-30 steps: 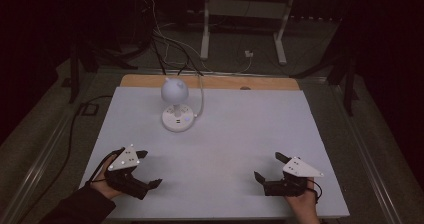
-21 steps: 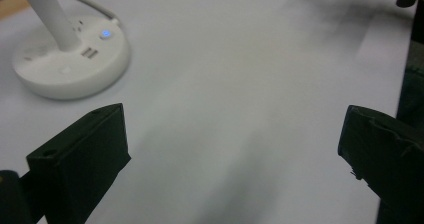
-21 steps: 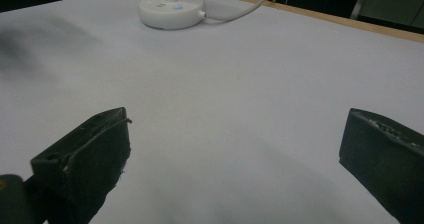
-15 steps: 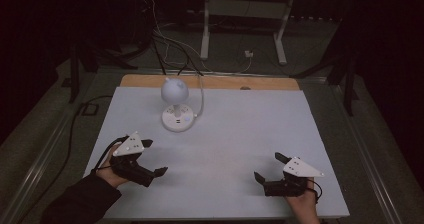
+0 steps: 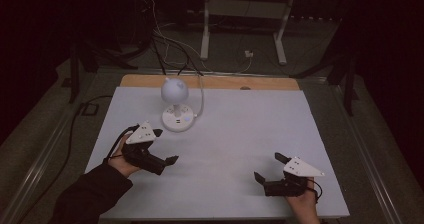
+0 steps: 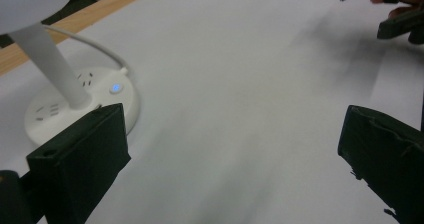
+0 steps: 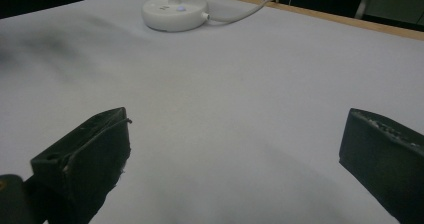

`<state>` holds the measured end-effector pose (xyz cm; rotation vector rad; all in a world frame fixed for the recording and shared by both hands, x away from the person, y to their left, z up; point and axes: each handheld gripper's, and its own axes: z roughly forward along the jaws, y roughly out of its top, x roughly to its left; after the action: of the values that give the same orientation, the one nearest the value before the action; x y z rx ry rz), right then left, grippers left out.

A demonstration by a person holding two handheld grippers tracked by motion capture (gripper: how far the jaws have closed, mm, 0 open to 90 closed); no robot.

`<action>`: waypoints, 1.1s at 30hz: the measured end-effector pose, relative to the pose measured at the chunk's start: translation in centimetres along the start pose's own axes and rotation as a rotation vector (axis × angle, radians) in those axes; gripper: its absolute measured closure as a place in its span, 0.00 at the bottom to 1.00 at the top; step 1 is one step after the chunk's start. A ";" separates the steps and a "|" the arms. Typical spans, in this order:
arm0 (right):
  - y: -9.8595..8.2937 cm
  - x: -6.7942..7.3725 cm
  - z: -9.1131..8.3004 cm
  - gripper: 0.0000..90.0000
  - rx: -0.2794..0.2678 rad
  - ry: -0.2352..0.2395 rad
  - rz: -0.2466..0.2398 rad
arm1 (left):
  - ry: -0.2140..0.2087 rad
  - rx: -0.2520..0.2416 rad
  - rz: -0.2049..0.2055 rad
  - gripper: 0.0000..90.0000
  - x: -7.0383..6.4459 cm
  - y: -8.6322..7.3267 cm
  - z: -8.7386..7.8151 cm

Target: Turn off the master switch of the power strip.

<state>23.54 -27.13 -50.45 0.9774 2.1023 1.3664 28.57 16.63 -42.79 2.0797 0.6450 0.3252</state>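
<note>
— What stood on the white table?
— A small white lamp with a round head, on a round base near the far left part of the surface. A little blue light glowed on that base, beside some socket slots.
— Any cord?
— A white cable curved from the base toward the far edge, where a wooden strip ran along the table.
— And beyond it?
— A dim floor with tangled wires, the white legs of a stand, and a black cable trailing down the left side.
</note>
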 end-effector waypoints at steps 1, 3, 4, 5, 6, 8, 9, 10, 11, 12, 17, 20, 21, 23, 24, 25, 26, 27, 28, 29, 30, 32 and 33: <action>0.0 0.0 0.0 0.00 -0.001 0.000 0.001 | 0.004 -0.001 0.005 0.00 0.0 0.1 0.1; 0.0 0.0 0.0 0.00 -0.002 0.000 0.002 | -0.002 -0.003 -0.001 0.00 0.1 0.4 0.5; 0.0 0.0 0.0 0.00 -0.003 0.001 0.003 | 0.003 -0.006 0.001 0.00 0.1 0.6 0.6; 0.0 0.0 0.0 0.00 -0.003 0.002 0.002 | -0.003 -0.012 -0.002 0.00 0.2 0.7 0.8; 0.0 0.0 0.0 0.00 -0.003 0.001 0.002 | -0.008 -0.012 -0.010 0.00 0.2 0.8 0.9; 0.0 0.0 -0.1 0.00 -0.006 0.003 0.004 | -0.004 -0.012 -0.005 0.00 0.3 1.0 1.3; 0.0 0.0 -0.1 0.00 -0.007 0.002 0.002 | -0.002 -0.011 -0.003 0.00 0.3 1.1 1.5; 0.0 0.0 -0.1 0.00 -0.007 0.002 0.003 | 0.005 -0.013 -0.001 0.00 0.3 1.2 1.6; 0.0 0.0 -0.1 0.00 -0.007 0.003 0.003 | 0.000 -0.024 -0.004 0.00 0.3 1.3 1.8; 0.0 0.0 -0.1 0.00 -0.006 0.004 0.005 | -0.008 -0.028 -0.013 0.00 0.4 1.4 1.9; 0.1 0.0 -0.1 0.00 -0.009 0.007 0.002 | -0.001 -0.038 -0.015 0.00 0.6 1.9 2.7; 0.1 0.1 -0.1 0.00 -0.010 0.009 0.003 | 0.008 -0.039 -0.020 0.00 0.9 2.0 3.3; 0.1 0.1 -0.1 0.00 -0.010 0.010 0.003 | 0.010 -0.041 -0.029 0.00 1.1 2.0 3.6; 0.1 0.1 -0.1 0.00 -0.011 0.010 0.004 | 0.018 -0.051 -0.042 0.00 1.3 2.1 3.9; 0.1 0.0 -0.1 0.00 -0.012 0.012 0.005 | 0.023 -0.054 -0.045 0.00 1.3 2.1 4.0; 0.1 0.0 -0.1 0.00 -0.012 0.012 0.007 | 0.023 -0.059 -0.051 0.00 1.4 2.2 4.2; 0.1 0.0 -0.1 0.00 -0.012 0.011 0.010 | 0.024 -0.063 -0.054 0.00 1.5 2.2 4.3; 0.1 0.0 -0.1 0.00 -0.011 0.011 0.009 | 0.044 -0.063 -0.053 0.00 1.5 2.3 4.5; 0.0 0.0 -0.1 0.00 -0.013 0.013 0.011 | 0.054 -0.061 -0.051 0.00 1.6 2.3 4.7; 0.1 0.0 -0.1 0.00 -0.013 0.014 0.011 | 0.048 -0.060 -0.057 0.00 1.6 2.4 4.9; 0.1 0.0 -0.1 0.00 -0.013 0.013 0.011 | 0.057 -0.056 -0.065 0.00 1.7 2.5 5.1; 0.1 0.0 -0.1 0.00 -0.014 0.016 0.013 | 0.073 -0.056 -0.065 0.00 1.7 2.6 5.4; 0.1 0.0 -0.1 0.00 -0.014 0.015 0.014 | 0.073 -0.065 -0.070 0.00 1.8 2.6 5.5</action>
<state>23.48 -27.15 -50.36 0.9802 2.0982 1.3978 33.44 12.60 -43.72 1.9862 0.7403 0.3783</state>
